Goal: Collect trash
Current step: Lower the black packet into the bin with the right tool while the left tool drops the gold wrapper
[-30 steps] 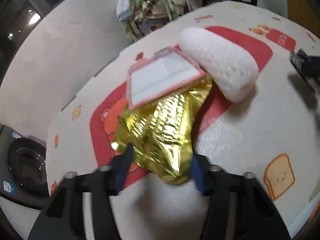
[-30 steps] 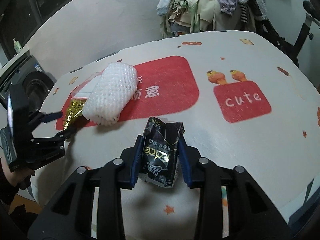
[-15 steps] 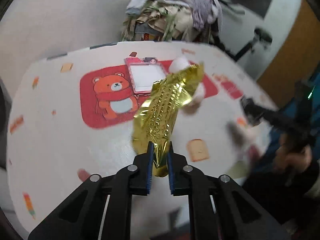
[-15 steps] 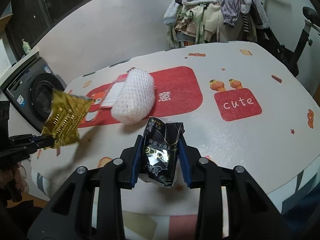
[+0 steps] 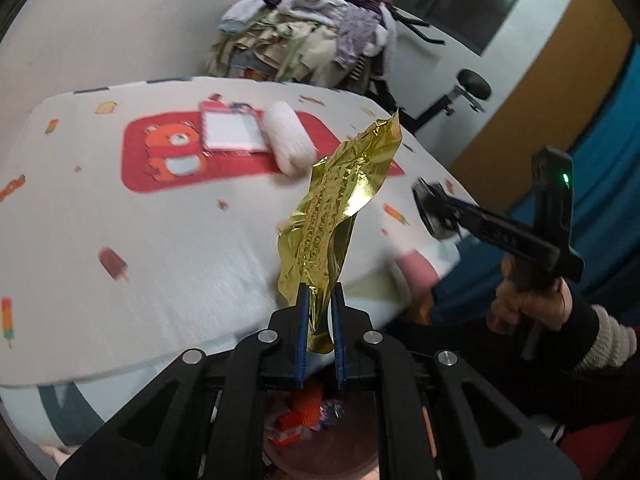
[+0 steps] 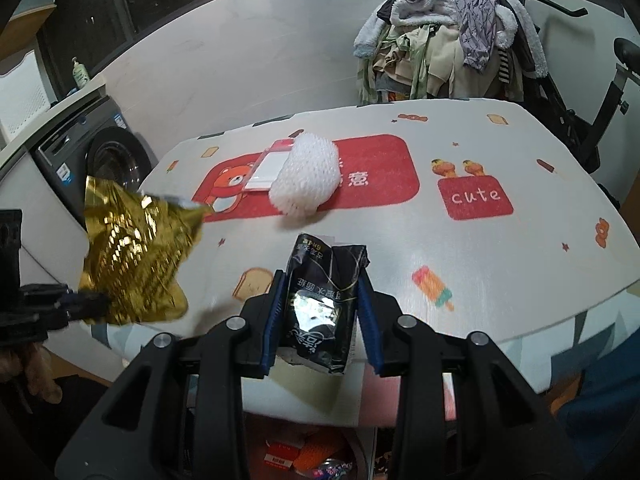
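Note:
My left gripper (image 5: pixel 319 300) is shut on a crumpled gold foil wrapper (image 5: pixel 340 208), held in the air over the table's near edge. The same gold wrapper (image 6: pixel 132 256) shows at the left of the right wrist view. My right gripper (image 6: pixel 322 280) is shut on a crushed black drink carton (image 6: pixel 322 300), lifted near the table's front edge. A white foam net sleeve (image 6: pixel 306 178) and a pink-framed card (image 6: pixel 268 168) lie on the red bear mat (image 6: pixel 376 180). Below the table edge stands a round bin (image 5: pixel 320 432) with red and orange wrappers inside.
The table (image 6: pixel 480 248) has a white printed cover. A pile of clothes (image 6: pixel 448 36) stands behind it, an exercise bike (image 6: pixel 580 100) at right, a washing machine (image 6: pixel 92 156) at left. A hand in a dark sleeve (image 5: pixel 532 308) holds the other gripper.
My left gripper closed on the gold wrapper, lifted it off the mat and swung it back over the table's edge. The right gripper drew back and rose with the black carton.

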Tool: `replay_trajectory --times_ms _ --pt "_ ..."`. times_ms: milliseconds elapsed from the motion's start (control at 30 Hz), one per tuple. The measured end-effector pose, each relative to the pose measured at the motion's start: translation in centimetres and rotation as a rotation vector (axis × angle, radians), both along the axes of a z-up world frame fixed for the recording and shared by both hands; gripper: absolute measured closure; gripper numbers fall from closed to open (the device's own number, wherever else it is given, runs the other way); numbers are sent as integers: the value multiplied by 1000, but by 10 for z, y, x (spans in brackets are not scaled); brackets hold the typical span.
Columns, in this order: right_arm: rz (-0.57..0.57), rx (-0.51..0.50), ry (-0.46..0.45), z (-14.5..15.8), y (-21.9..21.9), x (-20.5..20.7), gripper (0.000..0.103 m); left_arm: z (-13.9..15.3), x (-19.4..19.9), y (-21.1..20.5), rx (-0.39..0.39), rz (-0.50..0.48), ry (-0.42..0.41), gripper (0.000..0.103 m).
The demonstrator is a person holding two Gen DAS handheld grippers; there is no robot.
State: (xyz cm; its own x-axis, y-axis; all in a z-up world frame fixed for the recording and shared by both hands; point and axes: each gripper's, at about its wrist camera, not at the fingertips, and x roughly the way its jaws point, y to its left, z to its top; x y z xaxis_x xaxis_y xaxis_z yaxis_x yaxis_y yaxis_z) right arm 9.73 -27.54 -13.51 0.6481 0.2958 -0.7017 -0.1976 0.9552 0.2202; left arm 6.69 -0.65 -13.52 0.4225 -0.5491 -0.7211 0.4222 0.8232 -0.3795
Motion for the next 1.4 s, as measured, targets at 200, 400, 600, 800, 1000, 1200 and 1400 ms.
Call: replay_trajectory --times_ms 200,400,600,800,1000,1200,1400 --pt "13 -12 -19 7 2 -24 66 -10 -38 -11 -22 -72 8 92" --pt "9 -11 -24 7 -2 -44 66 -29 -65 -21 -9 -130 39 92" --pt "4 -15 -8 0 -7 -60 66 -51 -78 -35 49 -196 72 92" --pt "-9 -22 0 -3 -13 -64 66 -69 -81 -43 81 -235 107 92" --pt "-14 -23 9 -8 -16 -65 66 -71 -81 -45 87 -221 78 59" --pt "5 -32 30 -19 -8 -69 66 -43 -75 -22 70 -37 -30 21" --pt "57 -49 76 -39 12 -75 66 -17 -68 14 37 179 -89 8"
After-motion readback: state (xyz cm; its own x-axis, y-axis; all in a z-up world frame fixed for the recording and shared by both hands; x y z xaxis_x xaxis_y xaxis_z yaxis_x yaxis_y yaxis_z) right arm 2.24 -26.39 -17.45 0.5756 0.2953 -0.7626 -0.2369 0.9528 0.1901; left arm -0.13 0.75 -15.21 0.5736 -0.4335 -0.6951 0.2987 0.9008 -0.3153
